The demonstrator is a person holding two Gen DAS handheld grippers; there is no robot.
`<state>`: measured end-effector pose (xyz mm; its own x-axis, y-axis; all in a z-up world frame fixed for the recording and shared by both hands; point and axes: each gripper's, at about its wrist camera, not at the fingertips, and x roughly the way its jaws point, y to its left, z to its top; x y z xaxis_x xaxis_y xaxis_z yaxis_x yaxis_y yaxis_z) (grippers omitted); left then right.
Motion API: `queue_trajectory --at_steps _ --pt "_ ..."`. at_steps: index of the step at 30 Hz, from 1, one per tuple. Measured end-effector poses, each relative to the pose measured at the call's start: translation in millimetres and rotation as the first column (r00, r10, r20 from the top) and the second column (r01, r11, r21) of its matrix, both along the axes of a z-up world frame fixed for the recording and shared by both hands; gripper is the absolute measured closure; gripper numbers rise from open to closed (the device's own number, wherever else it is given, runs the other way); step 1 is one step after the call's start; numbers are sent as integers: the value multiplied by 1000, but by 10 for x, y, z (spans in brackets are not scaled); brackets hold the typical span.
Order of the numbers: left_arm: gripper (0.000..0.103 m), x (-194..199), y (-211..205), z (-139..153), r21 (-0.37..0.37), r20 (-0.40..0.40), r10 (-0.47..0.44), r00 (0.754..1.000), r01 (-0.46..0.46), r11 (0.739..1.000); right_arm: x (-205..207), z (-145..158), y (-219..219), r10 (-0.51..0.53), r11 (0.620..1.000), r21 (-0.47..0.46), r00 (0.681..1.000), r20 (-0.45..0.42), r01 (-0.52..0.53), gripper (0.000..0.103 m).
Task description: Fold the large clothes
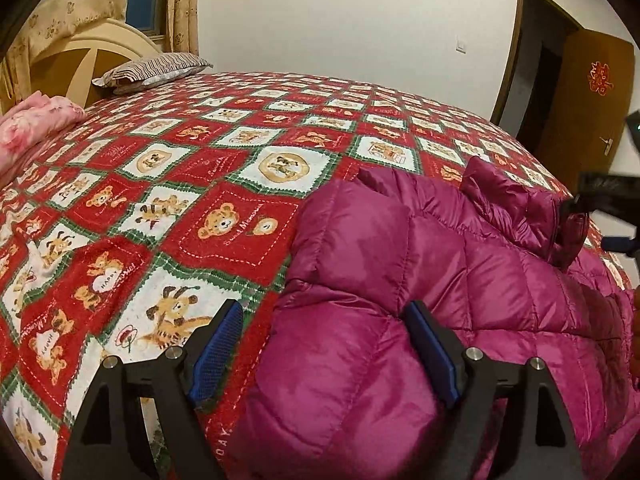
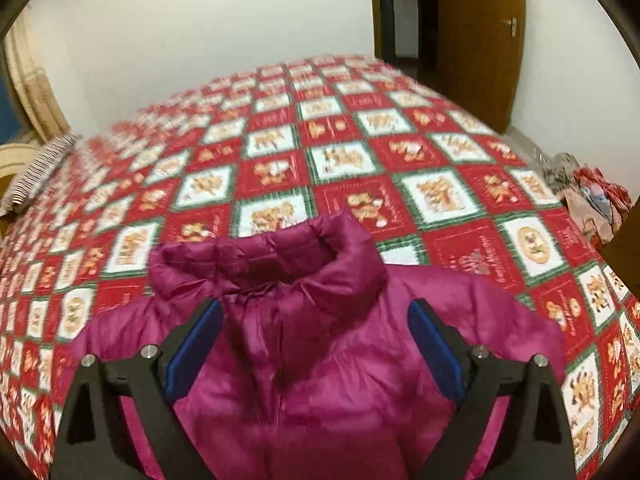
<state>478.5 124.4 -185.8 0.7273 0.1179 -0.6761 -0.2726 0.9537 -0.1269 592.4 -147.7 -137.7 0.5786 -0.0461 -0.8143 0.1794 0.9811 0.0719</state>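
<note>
On the bed lies 1 magenta puffer jacket (image 1: 420,280) over 1 bear-patterned quilt (image 1: 200,184). I count 1 striped pillow (image 1: 156,70), 1 pink blanket (image 1: 36,120), 1 wooden door (image 2: 480,40), 1 wall switch (image 1: 461,45) and 2 grippers: left gripper (image 1: 324,340), right gripper (image 2: 316,340).

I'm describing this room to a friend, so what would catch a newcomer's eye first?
The magenta puffer jacket lies at the near edge of the bed, collar pointing away. Under it spreads a red, white and green teddy-bear quilt. Both grippers, left and right, hang open above the jacket.
</note>
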Motion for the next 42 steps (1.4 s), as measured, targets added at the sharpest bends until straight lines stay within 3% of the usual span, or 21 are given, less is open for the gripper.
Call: queue_trajectory --at_steps 2,3,4,12,15,17,22,27,31,34,35,36,37,39,42 --pt "20 13 15 -19 -13 -7 -4 1000 4 1000 16 -102 -95 -16 1000 7 999 -32 16 35" --pt "20 15 22 -25 -18 -9 -5 1000 5 1000 -4 -129 -165 -21 999 29 999 -45 22 63" --pt "20 20 31 -29 -25 -9 -5 1000 5 1000 -46 -145 -232 -27 998 49 998 -51 29 77" --pt "20 22 41 -26 -26 -15 -11 1000 11 1000 -489 -458 -646 -77 990 117 996 -48 82 82" --pt "20 23 25 42 -33 -28 -37 999 36 999 -574 -493 -553 -31 999 35 999 32 30 82" --pt "20 11 -13 192 -33 -2 -55 998 55 998 -636 -503 -514 -34 999 12 997 75 33 82" --pt "19 266 -403 779 11 97 -159 982 159 987 -678 -503 -582 -48 997 64 991 121 41 82" --pt "16 773 -955 810 74 -8 -281 960 281 957 -708 -515 -635 -63 993 105 987 150 47 82" --pt "16 1094 -1260 594 134 -81 -263 961 272 953 -736 -517 -634 -72 993 107 984 165 55 82" --pt "17 1314 -1218 407 176 -161 -160 974 188 966 -746 -525 -661 -77 990 126 982 172 56 82" --pt "36 1349 -1180 364 168 -176 -143 974 173 971 -752 -529 -668 -77 990 127 982 174 55 82" --pt "72 1377 -1089 322 133 -190 -136 972 163 978 -749 -528 -666 -77 990 128 981 176 55 82" --pt "82 1389 -980 289 71 -200 -145 969 162 984 -753 -533 -668 -77 990 129 981 176 54 82" --pt "84 1299 -718 267 -37 -184 -135 974 130 991 -745 -534 -674 -78 990 132 981 177 55 82" --pt "84 1064 -586 209 -71 -181 -108 977 97 993 -745 -540 -672 -78 990 130 982 174 55 82"
